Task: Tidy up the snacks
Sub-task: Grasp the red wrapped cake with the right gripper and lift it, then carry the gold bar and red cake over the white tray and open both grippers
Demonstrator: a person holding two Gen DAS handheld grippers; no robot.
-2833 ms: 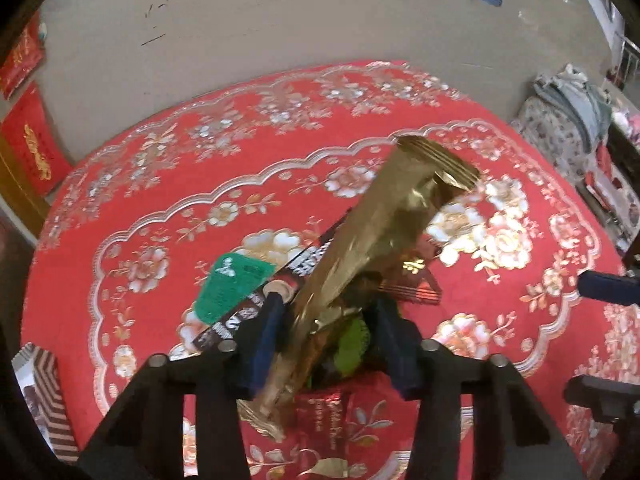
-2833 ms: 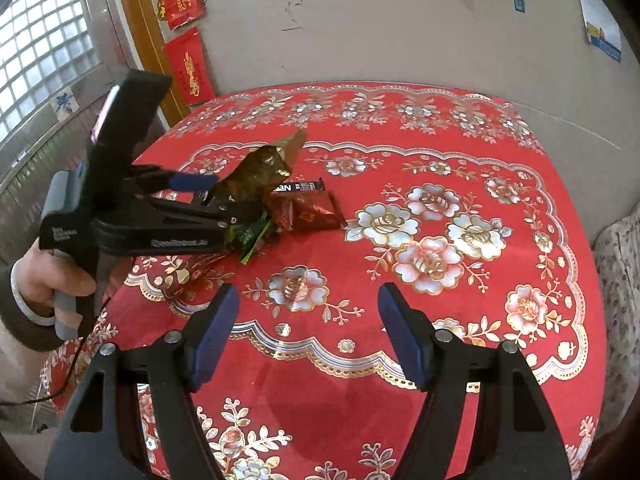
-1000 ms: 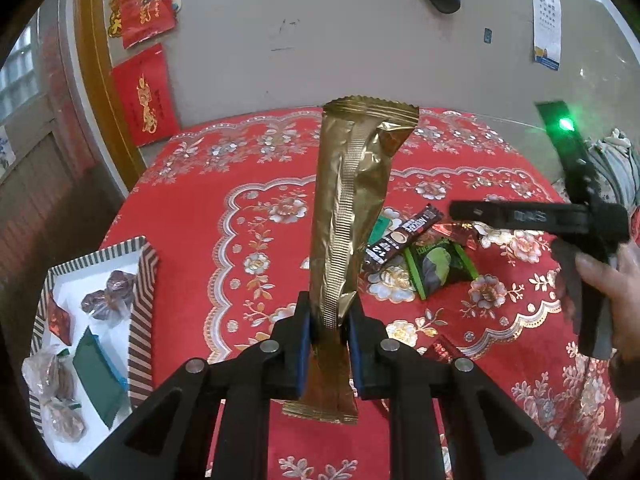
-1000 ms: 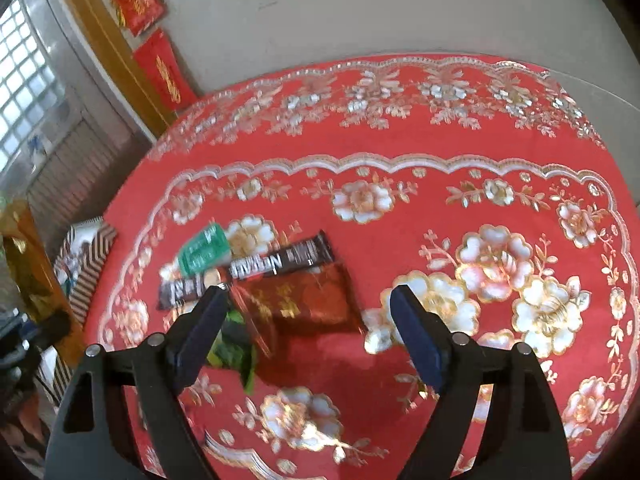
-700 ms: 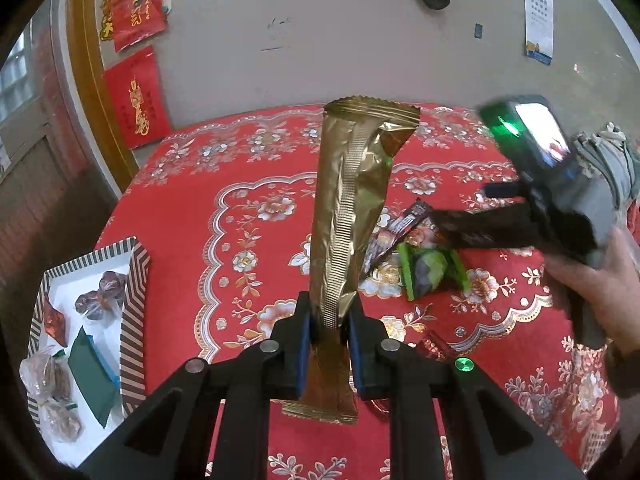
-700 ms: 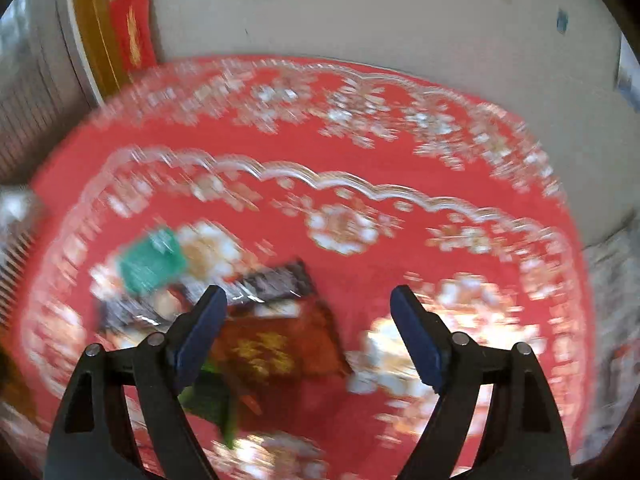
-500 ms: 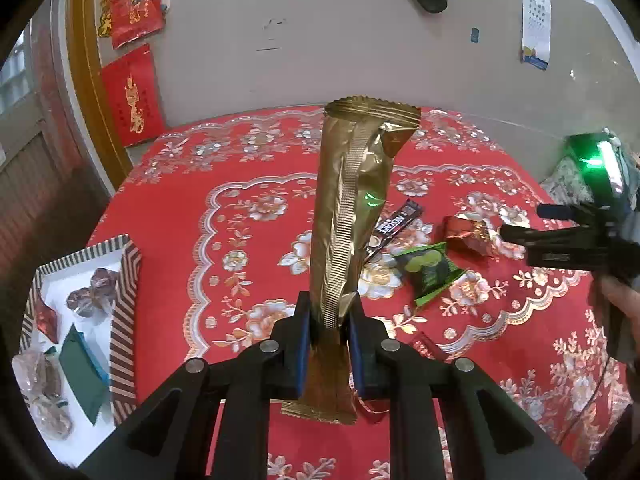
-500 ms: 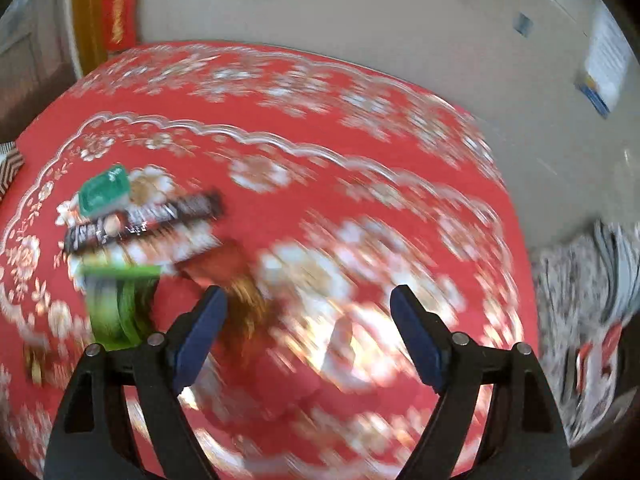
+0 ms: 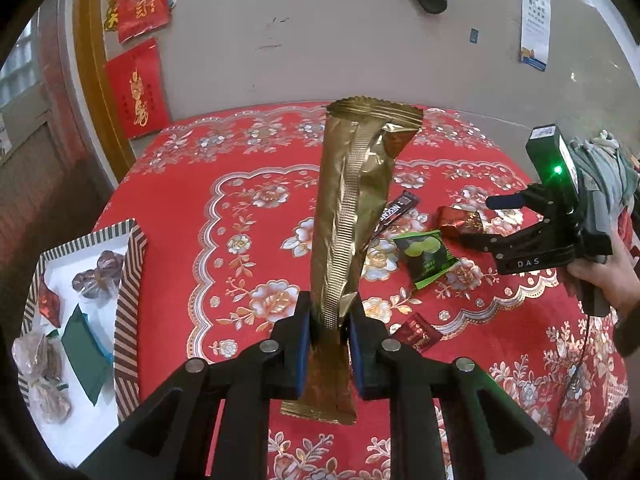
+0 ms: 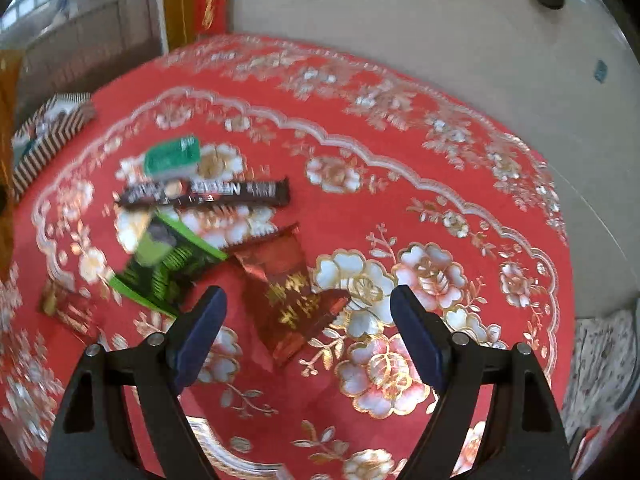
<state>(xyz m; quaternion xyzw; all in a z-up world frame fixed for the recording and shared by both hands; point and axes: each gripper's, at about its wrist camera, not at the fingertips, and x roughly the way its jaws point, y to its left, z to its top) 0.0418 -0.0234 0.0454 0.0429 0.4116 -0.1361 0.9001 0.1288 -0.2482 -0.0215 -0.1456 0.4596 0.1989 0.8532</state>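
Note:
My left gripper (image 9: 329,322) is shut on a long gold foil snack packet (image 9: 352,208) and holds it upright above the red tablecloth. My right gripper (image 10: 308,308) is open and empty, just above a red foil packet (image 10: 290,284); it also shows in the left wrist view (image 9: 480,220). A green snack packet (image 10: 164,260), a dark Nescafe stick (image 10: 204,194) and a green mint pack (image 10: 172,156) lie nearby. A striped tray (image 9: 124,280) at the left holds several snacks.
A small red packet (image 9: 416,334) lies near the table's front edge. The round table (image 10: 460,184) has a red floral cloth. A wall stands close behind it. Clothes are piled at the far right (image 9: 608,160).
My left gripper has lifted the gold packet from the pile and turned toward the tray. My right gripper has swung back over the red foil packet, still open.

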